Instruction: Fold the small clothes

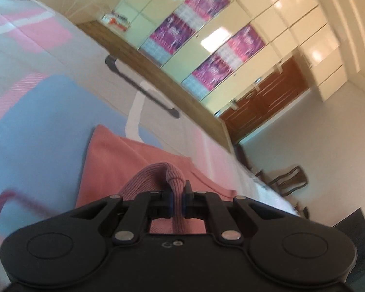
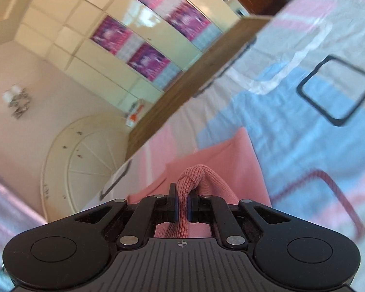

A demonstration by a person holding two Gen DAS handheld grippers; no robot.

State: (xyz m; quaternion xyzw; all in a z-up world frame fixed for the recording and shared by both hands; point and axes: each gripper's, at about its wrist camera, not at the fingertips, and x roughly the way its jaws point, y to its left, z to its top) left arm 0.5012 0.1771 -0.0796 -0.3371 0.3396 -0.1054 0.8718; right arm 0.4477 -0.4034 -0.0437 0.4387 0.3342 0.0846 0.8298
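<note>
A cream panelled wardrobe wall [image 1: 267,31] carrying purple posters [image 1: 231,58] is being shown behind the bed. The bed is being covered by a bedsheet [image 1: 48,102] in pink, blue and white blocks, bordered by a wooden footboard [image 2: 206,77]. The pink garment [image 1: 124,168] is being spread on the sheet, its ribbed edge being pinched tight by left gripper [image 1: 177,203] and right gripper [image 2: 182,206] alike.

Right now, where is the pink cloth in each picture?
Left wrist view: pink cloth sits low in the middle, its ribbed edge pinched by the fingers.
Right wrist view: pink cloth low in the middle, pinched too.
Shared landmark: the purple posters.
</note>
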